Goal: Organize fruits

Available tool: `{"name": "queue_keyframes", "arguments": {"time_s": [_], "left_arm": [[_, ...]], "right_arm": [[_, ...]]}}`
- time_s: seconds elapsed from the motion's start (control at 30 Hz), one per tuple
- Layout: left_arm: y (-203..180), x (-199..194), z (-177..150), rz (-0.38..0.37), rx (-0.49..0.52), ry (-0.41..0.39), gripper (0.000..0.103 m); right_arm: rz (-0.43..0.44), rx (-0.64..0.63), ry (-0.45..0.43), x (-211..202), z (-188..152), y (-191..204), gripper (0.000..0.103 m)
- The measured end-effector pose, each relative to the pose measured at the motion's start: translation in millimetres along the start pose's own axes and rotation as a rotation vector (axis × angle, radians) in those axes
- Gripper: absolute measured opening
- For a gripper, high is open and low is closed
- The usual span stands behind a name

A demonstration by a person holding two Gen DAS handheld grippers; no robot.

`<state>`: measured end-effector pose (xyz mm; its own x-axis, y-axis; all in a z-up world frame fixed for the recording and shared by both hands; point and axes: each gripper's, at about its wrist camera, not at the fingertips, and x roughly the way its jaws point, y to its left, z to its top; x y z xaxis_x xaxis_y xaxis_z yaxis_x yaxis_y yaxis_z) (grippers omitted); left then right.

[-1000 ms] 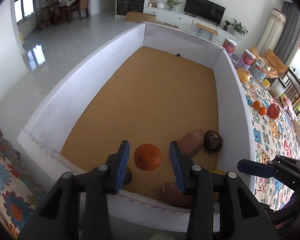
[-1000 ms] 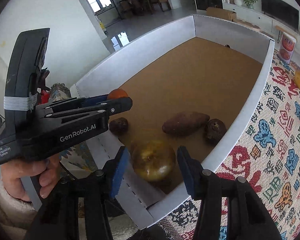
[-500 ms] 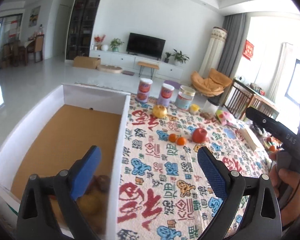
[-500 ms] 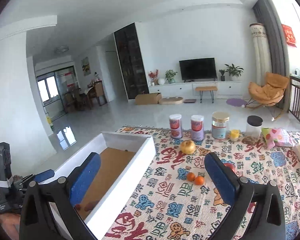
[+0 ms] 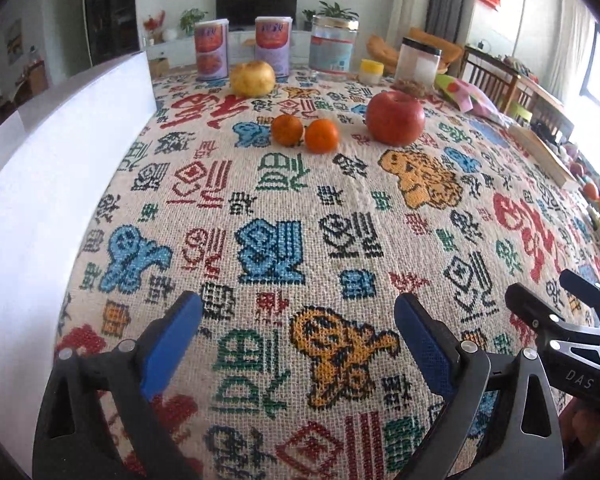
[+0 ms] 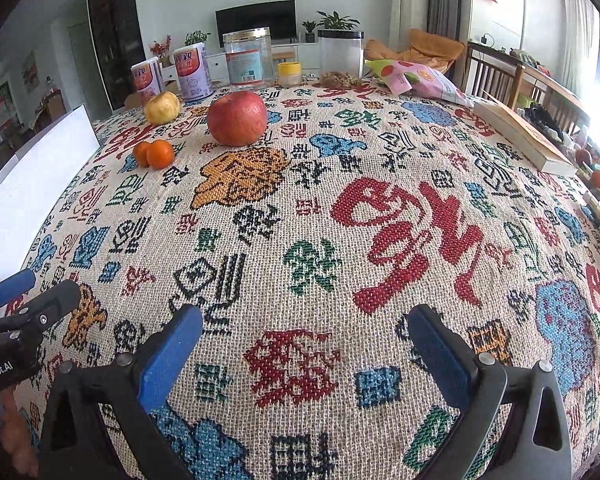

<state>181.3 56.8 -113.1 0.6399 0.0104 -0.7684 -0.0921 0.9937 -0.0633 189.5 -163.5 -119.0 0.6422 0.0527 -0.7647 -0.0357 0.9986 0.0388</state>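
Fruit left on the patterned cloth (image 5: 332, 208): one red apple (image 5: 395, 118), two small oranges (image 5: 287, 130) (image 5: 321, 136) side by side and apparently touching, one yellow fruit (image 5: 253, 78), perhaps a pear, just in front of the tins (image 5: 211, 49). All four lie toward the far end of the table, well apart from my grippers. Handling, by my estimate: the apple is firm, smooth and the heaviest, best taken across its widest middle; the oranges are light, slightly yielding, and roll easily, so I would take one at a time from the outer side; the yellow fruit bruises soonest and wants a gentle squeeze. White box wall (image 5: 60, 152) stands along the left edge of the cloth. My left gripper (image 5: 298, 340) hangs over the near cloth, fingers spread wide, holding nothing. My right gripper (image 6: 304, 346) likewise, wide apart and empty. Behind: jars (image 6: 247, 58), snack bag (image 6: 416, 80), book (image 6: 520, 136).
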Motion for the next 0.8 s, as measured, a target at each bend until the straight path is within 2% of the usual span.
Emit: {"name": "queue_keyframes", "arguments": {"time_s": [0.07, 0.2, 0.3, 0.37, 0.8], "left_arm": [[1, 10, -4, 0.007, -0.019, 0.03, 0.097], [2, 11, -4, 0.017, -0.033, 0.03, 0.098], [-3, 14, -3, 0.049, -0.009, 0.041, 0.098], [-7, 18, -2, 0.066, 0.012, 0.051, 0.1], [-6, 20, -2, 0.071, 0.018, 0.054, 0.102]], "right_arm": [[-0.02, -0.007, -0.009, 1, 1, 0, 0.102], [-0.009, 0.012, 0.017, 6, 2, -3, 0.102], [0.001, 0.039, 0.071, 17, 2, -7, 0.102], [0.0, 0.043, 0.073, 17, 2, -7, 0.102], [-0.035, 0.009, 0.093, 21, 2, -2, 0.103]]}}
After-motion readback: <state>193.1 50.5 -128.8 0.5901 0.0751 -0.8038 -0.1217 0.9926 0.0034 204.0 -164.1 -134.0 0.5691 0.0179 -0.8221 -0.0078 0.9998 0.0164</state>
